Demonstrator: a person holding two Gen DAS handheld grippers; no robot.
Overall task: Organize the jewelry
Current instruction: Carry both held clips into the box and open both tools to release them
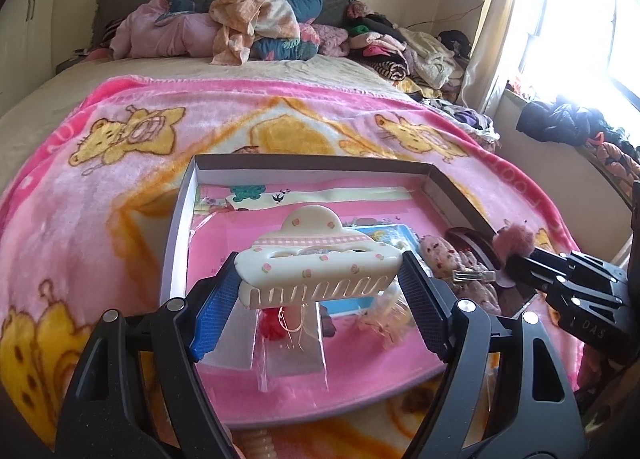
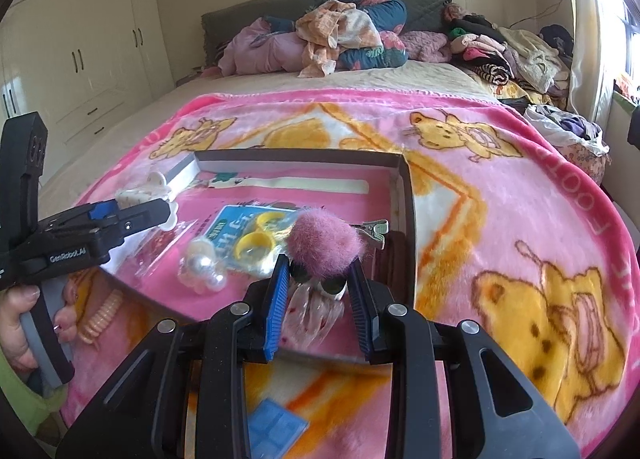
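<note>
A bed point(image 1: 48, 115) fills the room, spread with a pink blanket point(image 1: 92, 195) printed with yellow bears; heaped clothes and bedding point(image 1: 256, 23) lie by the grey headboard, a bright window point(image 1: 576, 19) stands at the right, and white wardrobes point(image 2: 80, 51) line the left wall. On the blanket rests a shallow open box point(image 1: 178, 211) lined in pink.

The left tool point(image 1: 320, 279) is spread wide and grips a cream claw clip point(image 1: 320, 259) by its two ends, above the box. The clip's long axis runs left to right across the left wrist view, teeth pointing down, rounded top up. The right tool point(image 2: 318, 275) is closed narrowly on a fuzzy pink pom-pom clip point(image 2: 324, 243), held over the box's right side, its metal clip end point(image 2: 374, 229) pointing away to the right.

Inside the box lie a pearl piece point(image 2: 204, 265), yellow rings on a blue card point(image 2: 250, 243) and a clear packet with something red point(image 1: 276, 325); glare and plastic wrap make these hard to read. A coiled peach hair tie point(image 2: 100, 317) lies outside the box near edge. The box's near wall is hidden behind the tools.
</note>
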